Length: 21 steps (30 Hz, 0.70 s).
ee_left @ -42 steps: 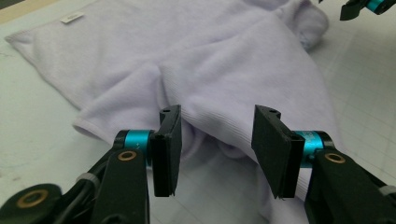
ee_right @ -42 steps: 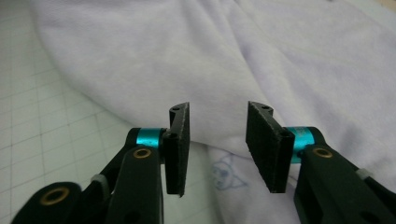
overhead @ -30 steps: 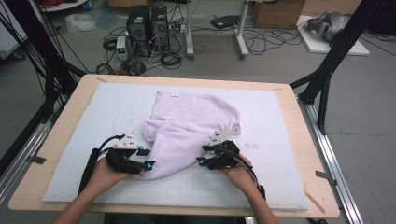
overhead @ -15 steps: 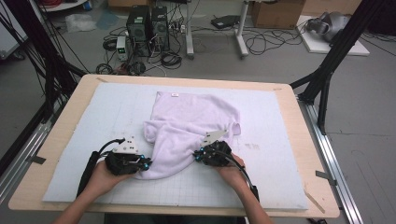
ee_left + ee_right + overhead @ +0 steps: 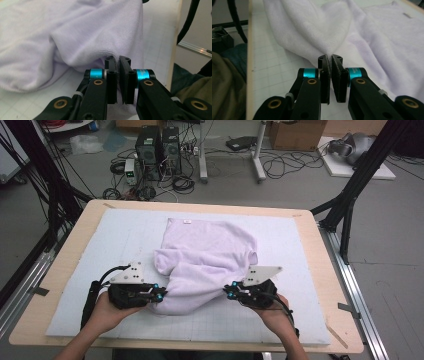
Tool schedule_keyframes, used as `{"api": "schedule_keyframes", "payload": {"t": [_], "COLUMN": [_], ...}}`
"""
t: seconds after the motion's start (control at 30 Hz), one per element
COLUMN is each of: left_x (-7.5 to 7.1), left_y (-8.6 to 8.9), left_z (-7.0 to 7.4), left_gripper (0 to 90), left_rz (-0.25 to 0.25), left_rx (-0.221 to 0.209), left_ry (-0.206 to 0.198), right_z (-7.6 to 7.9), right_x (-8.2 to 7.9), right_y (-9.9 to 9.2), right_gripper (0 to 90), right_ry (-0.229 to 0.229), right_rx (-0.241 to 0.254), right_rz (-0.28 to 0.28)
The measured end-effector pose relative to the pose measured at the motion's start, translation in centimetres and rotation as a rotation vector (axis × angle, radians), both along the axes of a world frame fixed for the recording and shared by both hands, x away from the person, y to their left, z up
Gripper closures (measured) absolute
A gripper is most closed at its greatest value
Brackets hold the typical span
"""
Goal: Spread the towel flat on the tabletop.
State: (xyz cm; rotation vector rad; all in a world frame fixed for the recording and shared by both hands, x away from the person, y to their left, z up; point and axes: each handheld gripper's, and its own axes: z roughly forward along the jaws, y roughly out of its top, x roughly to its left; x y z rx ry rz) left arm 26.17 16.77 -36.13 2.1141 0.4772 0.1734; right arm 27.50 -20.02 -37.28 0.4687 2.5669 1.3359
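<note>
I work in a lab: my wooden worktop (image 5: 65,270) sits inside a black metal camera frame (image 5: 350,195), while computer towers (image 5: 157,145), loose cables (image 5: 290,167) and a cardboard box (image 5: 295,132) crowd the grey floor (image 5: 390,245) behind it.

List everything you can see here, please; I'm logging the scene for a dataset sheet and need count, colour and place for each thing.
towel: 1, pale lilac, crumpled mid-mat, near edge pinched at two spots
mat: 1, white with a grid, covering the table top
table: 1, light wood, rim showing around the mat
computer towers: 2, black, on the floor beyond the table
cables: many, black, strewn on the floor
cardboard box: 1, brown, far floor
left gripper: 1, black with blue rings, shut on the towel's near edge
right gripper: 1, black with blue rings, shut on the towel's near edge
hands: 2, at the near table edge, each holding a gripper
</note>
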Motion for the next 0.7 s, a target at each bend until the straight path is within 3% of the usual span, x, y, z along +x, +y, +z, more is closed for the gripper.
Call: {"api": "schedule_keyframes", "payload": {"t": [0.17, 0.3, 0.43, 0.6, 0.7], "left_x": [-0.8, 0.2, 3.4, 7.8, 9.6], "left_y": [-1.4, -2.1, -2.5, -2.6, -2.6], "left_z": [1.8, 1.9, -0.1, -2.8, -4.2], "left_gripper": [84.7, 84.6, 84.5, 84.5, 84.4], "left_rz": [-0.038, -0.003, 0.087, 0.199, 0.245], "left_rx": [-0.012, 0.002, 0.054, 0.089, 0.106], "left_ry": [-0.032, -0.046, -0.015, 0.039, 0.067], "right_z": [3.4, 4.8, 3.4, -0.1, -2.2], "right_x": [-1.7, -1.3, 2.0, 7.7, 10.1], "right_y": [-1.5, -2.1, -1.6, -0.1, 0.5], "right_gripper": [85.9, 85.7, 85.6, 85.5, 85.3], "right_ry": [-0.058, -0.084, -0.033, 0.068, 0.12], "right_rx": [-0.013, -0.035, -0.051, -0.074, -0.092], "right_rz": [0.006, -0.024, -0.062, -0.13, -0.16]}}
